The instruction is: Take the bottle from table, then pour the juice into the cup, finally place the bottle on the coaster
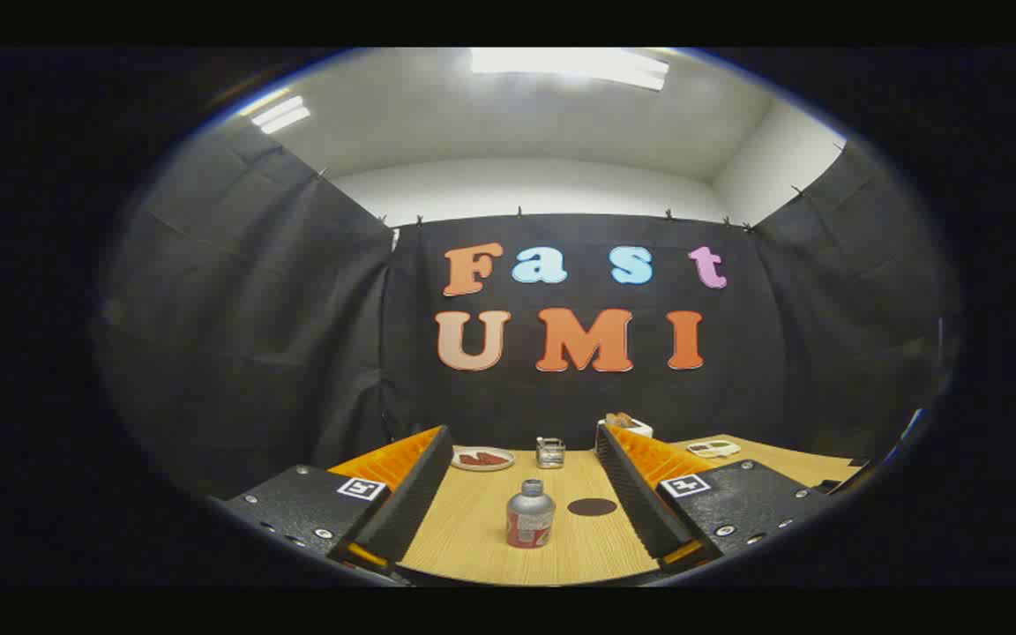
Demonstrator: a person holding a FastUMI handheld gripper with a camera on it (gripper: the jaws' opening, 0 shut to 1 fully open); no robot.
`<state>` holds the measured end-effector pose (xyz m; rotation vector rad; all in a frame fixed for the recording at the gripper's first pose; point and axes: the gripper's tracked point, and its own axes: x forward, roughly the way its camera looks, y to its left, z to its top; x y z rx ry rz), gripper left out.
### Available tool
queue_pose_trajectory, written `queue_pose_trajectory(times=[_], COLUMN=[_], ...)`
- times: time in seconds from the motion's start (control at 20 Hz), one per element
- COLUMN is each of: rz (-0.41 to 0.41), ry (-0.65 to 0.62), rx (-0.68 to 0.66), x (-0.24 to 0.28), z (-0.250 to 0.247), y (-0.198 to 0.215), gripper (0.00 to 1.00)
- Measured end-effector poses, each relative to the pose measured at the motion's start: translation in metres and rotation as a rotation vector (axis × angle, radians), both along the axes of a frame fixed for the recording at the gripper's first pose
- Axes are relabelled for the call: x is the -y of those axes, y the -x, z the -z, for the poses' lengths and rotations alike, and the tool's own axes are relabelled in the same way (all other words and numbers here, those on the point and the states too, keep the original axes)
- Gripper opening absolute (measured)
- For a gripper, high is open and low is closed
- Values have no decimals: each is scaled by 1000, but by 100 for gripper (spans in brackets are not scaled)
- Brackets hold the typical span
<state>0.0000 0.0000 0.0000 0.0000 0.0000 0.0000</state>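
The gripper [526,445] stands with its two fingers spread wide apart and nothing between the pads; neither finger touches any item. The bottle [530,514] stands upright on the wooden table [473,538], in the open lane between the fingers and nearer the camera than their tips, clear of both. It is a small silver bottle with a grey cap and a red band around its lower half (label not legible at this size). Just beside the bottle, on the side of the right-hand finger, lies the coaster [592,507], a dark flat oval on the tabletop, apart from the bottle and carrying nothing. Farther back along the same lane, just ahead of the fingertips, the cup [550,452] stands upright, a small clear glass vessel; whether it holds any liquid cannot be told. To its left, near the tip of the left-hand finger, a white plate [483,459] rests on the table with reddish pieces on it. Beyond the right-hand finger, a white container [630,425] holds something brownish, and farther right a small white device [713,448] lies flat on the table. Black cloth walls close the booth behind the table.
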Motion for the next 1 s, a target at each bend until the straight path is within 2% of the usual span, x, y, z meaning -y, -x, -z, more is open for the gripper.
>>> queue_pose_trajectory(times=[0.3, 0.75, 1.0], rz=[4, 11, 73], ry=[-7, 41, 16], rx=[63, 48, 28], x=[1, -17, -4], z=[-13, 0, 18], y=[3, -29, -45], gripper=[97, 97, 97])
